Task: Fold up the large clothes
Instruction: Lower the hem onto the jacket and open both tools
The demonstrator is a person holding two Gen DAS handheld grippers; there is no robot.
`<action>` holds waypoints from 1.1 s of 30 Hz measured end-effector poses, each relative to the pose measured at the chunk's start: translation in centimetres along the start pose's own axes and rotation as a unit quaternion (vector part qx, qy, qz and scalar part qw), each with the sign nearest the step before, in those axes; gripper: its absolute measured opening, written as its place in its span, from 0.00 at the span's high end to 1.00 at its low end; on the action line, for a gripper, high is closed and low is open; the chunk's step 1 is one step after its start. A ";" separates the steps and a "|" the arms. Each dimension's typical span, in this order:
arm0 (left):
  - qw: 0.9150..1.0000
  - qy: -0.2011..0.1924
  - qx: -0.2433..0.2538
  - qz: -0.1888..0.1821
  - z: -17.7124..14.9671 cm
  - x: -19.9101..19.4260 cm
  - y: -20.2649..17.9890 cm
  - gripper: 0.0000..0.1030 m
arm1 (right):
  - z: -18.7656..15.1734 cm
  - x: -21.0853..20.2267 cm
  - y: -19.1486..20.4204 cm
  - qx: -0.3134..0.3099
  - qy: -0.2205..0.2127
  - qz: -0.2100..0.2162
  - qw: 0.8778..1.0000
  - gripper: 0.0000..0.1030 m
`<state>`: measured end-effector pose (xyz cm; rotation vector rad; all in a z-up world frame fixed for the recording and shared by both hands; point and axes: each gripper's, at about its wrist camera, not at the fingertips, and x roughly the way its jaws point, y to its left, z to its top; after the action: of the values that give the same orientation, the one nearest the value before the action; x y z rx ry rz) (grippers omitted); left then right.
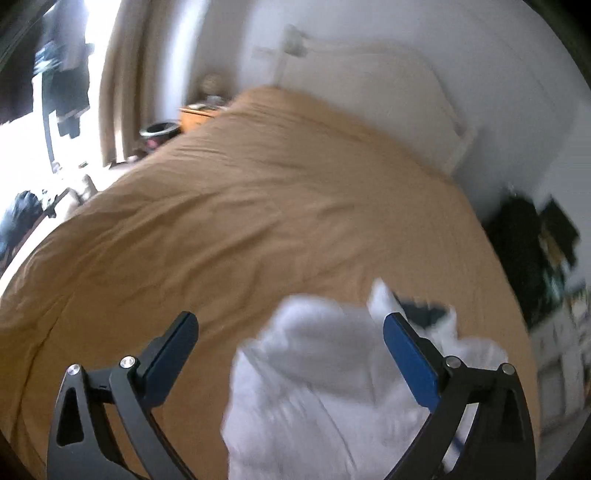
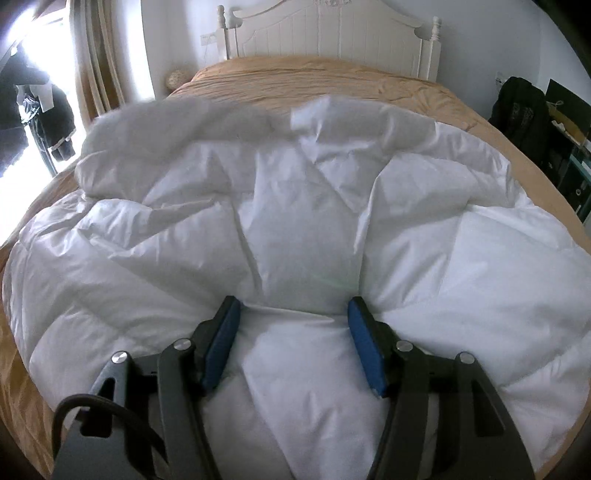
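Note:
A large white padded garment lies spread and rumpled over a tan bed cover. My right gripper is sunk into its near part. A thick puckered fold is pinched between the blue pads, with creases fanning out from the tips. In the blurred left wrist view, the white garment lies bunched low on the tan cover. My left gripper hangs above it with the jaws wide open and nothing pressed by either pad.
A white headboard closes the far end of the bed. Beige curtains and a bright window are on the left. A dark bag and shelves stand on the right. A wooden bedside table and a black bin sit beyond the bed's left side.

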<state>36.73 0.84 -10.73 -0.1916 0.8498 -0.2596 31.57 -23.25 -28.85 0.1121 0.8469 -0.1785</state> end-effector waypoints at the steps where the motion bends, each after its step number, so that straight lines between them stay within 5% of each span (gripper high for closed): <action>1: 1.000 0.013 0.019 -0.003 -1.3 0.3 -1.4 0.03 | 0.0 0.2 0.0 0.001 0.000 0.000 1.000 0.40; 5: 0.992 0.067 0.107 -0.011 -8.5 3.8 -7.0 0.03 | 0.3 -0.1 -0.1 0.012 0.004 0.010 1.000 0.40; 7: 0.980 0.062 0.185 0.038 -12.5 7.0 -9.4 0.03 | 0.4 0.2 -0.2 0.017 0.009 0.018 1.000 0.42; 9: 0.973 0.076 0.201 0.080 -15.1 10.3 -9.2 0.01 | 1.1 -0.6 -1.0 0.035 0.020 0.025 0.999 0.45; 10: 0.979 0.076 0.174 0.069 -15.7 11.0 -8.4 0.00 | 1.6 -1.2 -1.3 0.041 0.018 0.030 0.999 0.45; 14: 0.985 0.086 0.144 0.050 -15.1 11.7 -7.7 0.00 | 5.2 -2.9 -1.5 0.035 -0.018 0.021 0.999 0.48; 17: 0.985 0.088 0.142 0.047 -14.9 12.0 -7.5 0.00 | 9.1 1.2 -1.0 0.033 0.028 0.029 0.999 0.67; 22: 0.984 0.087 0.148 0.047 -14.3 12.3 -6.7 0.00 | 12.3 11.5 -2.9 0.070 0.136 -0.017 0.988 0.80; 26: 0.983 0.097 0.146 0.047 -13.5 12.6 -6.1 0.00 | 14.7 14.4 -6.5 0.112 0.140 -0.017 0.984 0.95; 29: 0.984 0.101 0.134 0.058 -12.6 12.2 -5.6 0.05 | 15.9 13.8 -10.5 0.167 0.127 -0.034 0.977 1.00; 33: 0.983 0.032 0.162 0.074 -9.2 9.3 -7.9 0.07 | 14.7 7.3 -11.3 0.167 0.055 -0.016 0.984 0.97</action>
<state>34.41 -10.02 -21.17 0.1850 0.8683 -0.2626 44.84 -37.61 -24.94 0.4254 0.9233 -0.3470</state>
